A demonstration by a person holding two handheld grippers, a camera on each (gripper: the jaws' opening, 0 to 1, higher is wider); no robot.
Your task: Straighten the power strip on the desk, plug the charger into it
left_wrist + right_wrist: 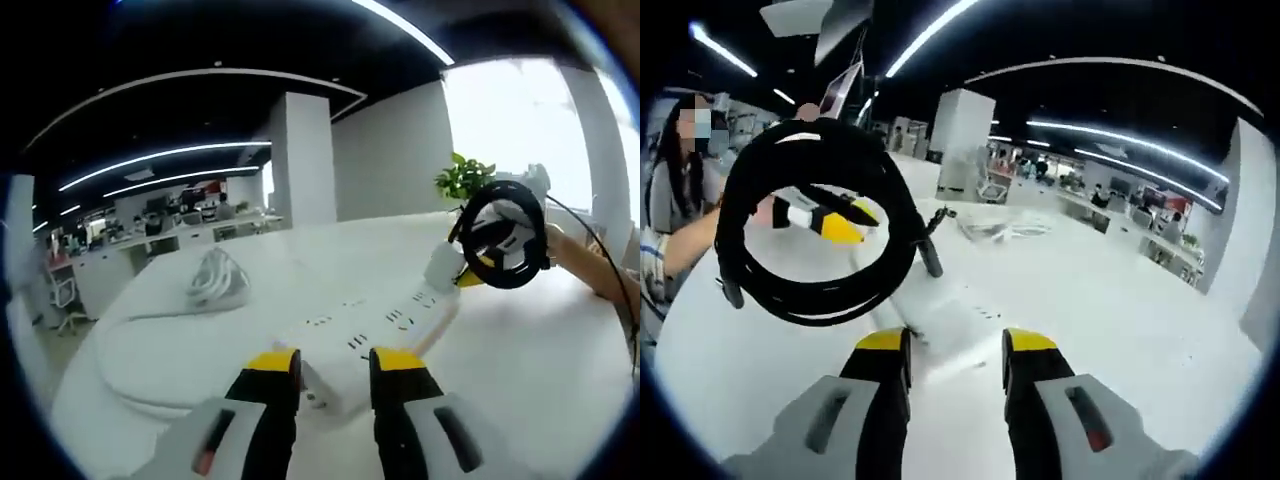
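A white power strip point(385, 325) lies at a slant on the white desk point(540, 370). Its near end sits between the jaws of my left gripper point(336, 366), which stand apart without pressing it. My right gripper point(487, 272) comes in from the right, over the strip's far end. It carries a white charger point(443, 266) whose black cable coil point(505, 236) hangs in the air. In the right gripper view that coil point(805, 230) dangles ahead of my right gripper point(956, 346). The white charger block point(940, 325) sits between its jaws, above the strip point(985, 312). The left gripper point(835, 222) shows through the loop.
A bundle of white cable point(215, 280) rests on the desk at the left. A small green plant point(463, 178) stands at the far edge by the window. A person point(675, 230) sits at the desk's side. Office desks and a white pillar point(300, 160) lie beyond.
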